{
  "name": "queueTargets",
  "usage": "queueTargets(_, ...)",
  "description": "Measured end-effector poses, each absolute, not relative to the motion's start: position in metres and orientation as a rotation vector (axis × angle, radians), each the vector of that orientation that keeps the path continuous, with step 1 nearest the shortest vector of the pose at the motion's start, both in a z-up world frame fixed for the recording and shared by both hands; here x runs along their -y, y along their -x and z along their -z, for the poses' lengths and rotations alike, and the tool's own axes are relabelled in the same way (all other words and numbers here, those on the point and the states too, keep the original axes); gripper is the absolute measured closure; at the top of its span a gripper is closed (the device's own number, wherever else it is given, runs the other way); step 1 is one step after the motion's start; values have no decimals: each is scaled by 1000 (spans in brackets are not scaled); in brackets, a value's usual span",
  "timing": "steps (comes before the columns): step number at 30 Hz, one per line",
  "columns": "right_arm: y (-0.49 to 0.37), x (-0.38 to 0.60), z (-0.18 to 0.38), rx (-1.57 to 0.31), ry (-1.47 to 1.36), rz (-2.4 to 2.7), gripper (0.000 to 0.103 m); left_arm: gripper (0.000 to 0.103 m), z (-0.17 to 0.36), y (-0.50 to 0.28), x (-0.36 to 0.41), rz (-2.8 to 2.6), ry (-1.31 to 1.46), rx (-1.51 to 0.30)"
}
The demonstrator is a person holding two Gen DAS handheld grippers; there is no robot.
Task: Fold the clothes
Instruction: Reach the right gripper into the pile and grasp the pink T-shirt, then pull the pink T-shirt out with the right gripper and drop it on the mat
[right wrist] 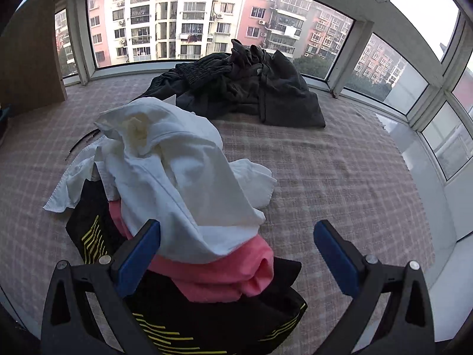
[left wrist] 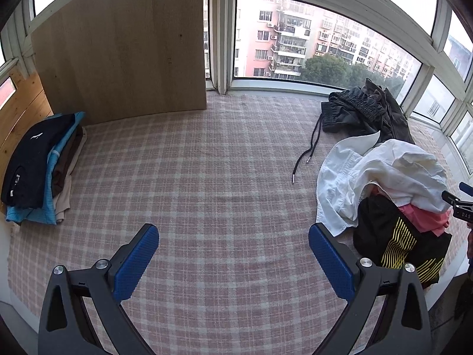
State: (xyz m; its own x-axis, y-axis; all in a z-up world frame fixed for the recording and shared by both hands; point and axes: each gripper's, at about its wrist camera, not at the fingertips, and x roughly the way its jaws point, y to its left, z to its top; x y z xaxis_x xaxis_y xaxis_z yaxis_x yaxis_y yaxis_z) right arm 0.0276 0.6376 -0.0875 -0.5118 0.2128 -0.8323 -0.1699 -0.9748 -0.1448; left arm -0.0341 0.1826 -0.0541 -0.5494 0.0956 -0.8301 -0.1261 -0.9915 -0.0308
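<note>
A heap of unfolded clothes lies on the checked cloth: a white shirt (right wrist: 177,171) on top, a pink garment (right wrist: 224,272) under it, and a black garment with yellow stripes (right wrist: 207,325) at the bottom. In the left wrist view the same white shirt (left wrist: 378,174) and black striped garment (left wrist: 396,248) sit at the right. My right gripper (right wrist: 236,260) hovers open just over the pink garment, holding nothing. My left gripper (left wrist: 233,260) is open above bare cloth, left of the heap. The right gripper's tip (left wrist: 455,201) shows at the far right edge.
Dark grey trousers with a drawstring (left wrist: 363,112) lie crumpled at the back by the window (left wrist: 325,44). A stack of folded clothes (left wrist: 38,171) sits at the left beside a wooden panel (left wrist: 124,47). The checked cloth (left wrist: 207,177) covers the surface between.
</note>
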Motion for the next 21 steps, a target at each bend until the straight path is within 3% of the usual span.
queueTargets(6, -55, -649, 101, -63, 1452, -2572, 0, 1, 61, 41, -189, -2604, 1461, -17)
queueTargets(12, -38, -650, 117, 25, 1450, -2558, 1, 1, 58, 39, -208, -2578, 1425, -94)
queueTargets(14, -25, -644, 129, 55, 1510, -2571, 20, 1, 58, 41, -211, -2558, 1427, -82)
queueTargets(15, -20, -640, 133, 55, 1540, -2590, 57, 1, 58, 40, -213, -2548, 1428, -77)
queueTargets(16, -15, -637, 135, 27, 1575, -2614, 88, 1, 58, 39, -215, -2543, 1425, -82)
queueTargets(21, 10, -634, 114, -66, 1621, -2673, 90, 1, 55, 35, -212, -2564, 1405, -129)
